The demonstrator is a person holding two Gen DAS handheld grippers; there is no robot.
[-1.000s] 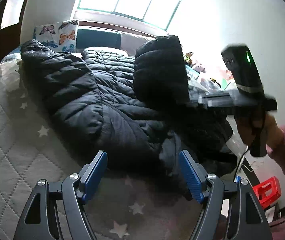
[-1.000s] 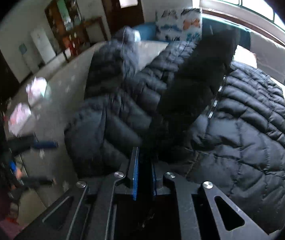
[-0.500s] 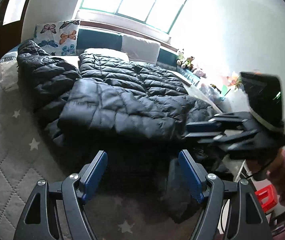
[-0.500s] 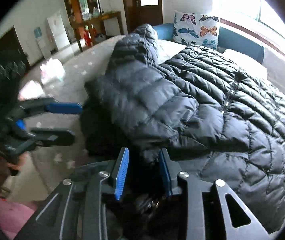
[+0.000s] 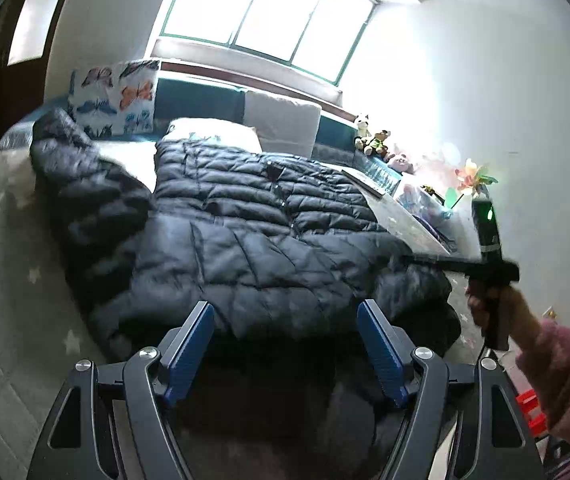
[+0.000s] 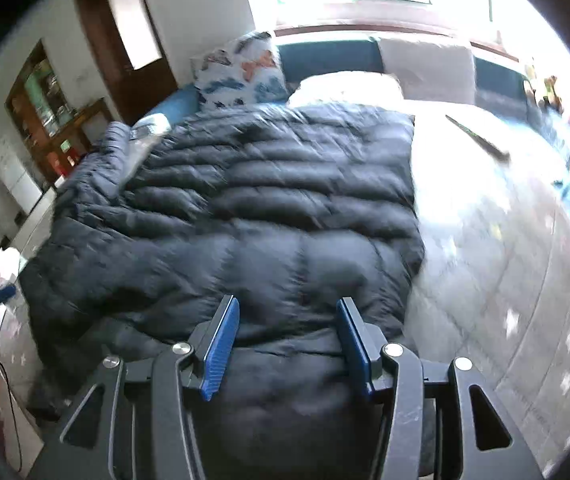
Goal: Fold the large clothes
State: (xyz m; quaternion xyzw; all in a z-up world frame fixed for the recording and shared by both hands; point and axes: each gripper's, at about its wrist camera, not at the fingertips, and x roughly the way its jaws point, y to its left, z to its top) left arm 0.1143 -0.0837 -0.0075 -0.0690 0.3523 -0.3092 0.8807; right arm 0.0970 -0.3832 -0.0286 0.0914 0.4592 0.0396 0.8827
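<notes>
While left view shows toys (image 5: 373, 140), right shows cabinet (image 6: 51, 120).

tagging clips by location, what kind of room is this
Most likely a bedroom in a home: a quilted star-print bed cover with a black puffer jacket spread on it, a butterfly-print pillow at the head, and stuffed toys along the window ledge.

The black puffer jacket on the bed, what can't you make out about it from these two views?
- Black puffer jacket, near hem: left wrist view, hidden in shadow behind the left hand-held gripper.
- Its sleeve: right wrist view, motion-blurred.
- Its near end: right wrist view, covered by the opening right hand-held gripper; nothing pinched.
</notes>
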